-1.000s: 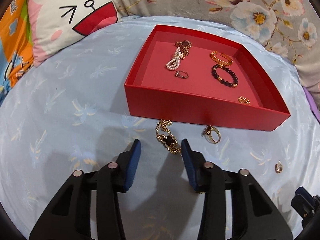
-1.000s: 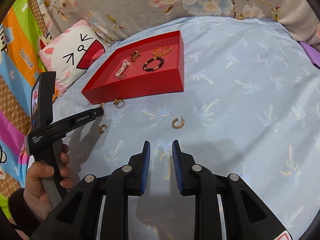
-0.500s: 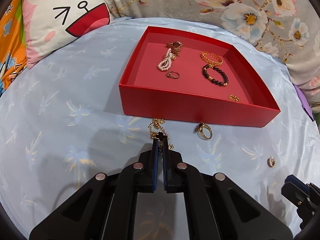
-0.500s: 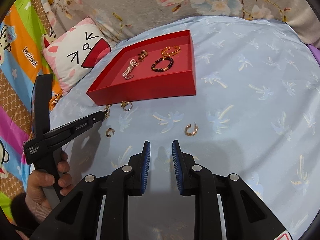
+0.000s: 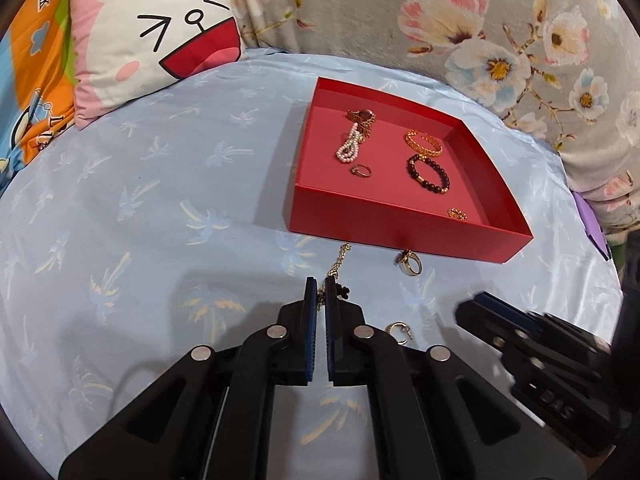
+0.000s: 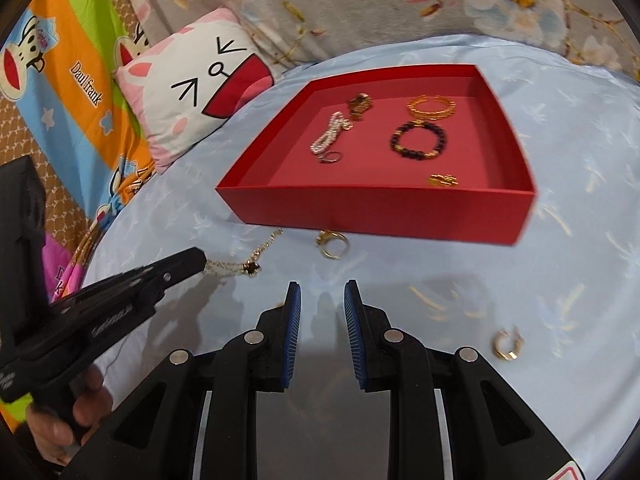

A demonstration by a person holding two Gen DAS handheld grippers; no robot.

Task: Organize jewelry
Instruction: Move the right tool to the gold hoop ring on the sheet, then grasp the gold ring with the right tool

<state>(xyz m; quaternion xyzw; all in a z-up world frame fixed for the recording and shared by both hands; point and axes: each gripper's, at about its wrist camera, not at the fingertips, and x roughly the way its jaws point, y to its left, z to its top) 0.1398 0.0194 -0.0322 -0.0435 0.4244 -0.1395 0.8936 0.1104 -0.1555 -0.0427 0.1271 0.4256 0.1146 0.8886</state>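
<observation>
The left claw (image 5: pixel 321 285) is pinching the gold chain bracelet with a dark clover charm (image 6: pixel 240 265), bound for the shallow red cardboard tray (image 6: pixel 380 208); the right claw (image 6: pixel 322 294) is hanging open.

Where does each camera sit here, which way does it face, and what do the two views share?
Left wrist: on the left gripper, looking forward over the blue sheet at the red tray; its fingers pinch a gold chain; the right gripper intrudes at right.
Right wrist: on the right gripper, open, facing the tray's front wall; the left gripper and a hand show at left.
Shared: tray, chain, gold ring, cat pillow.
</observation>
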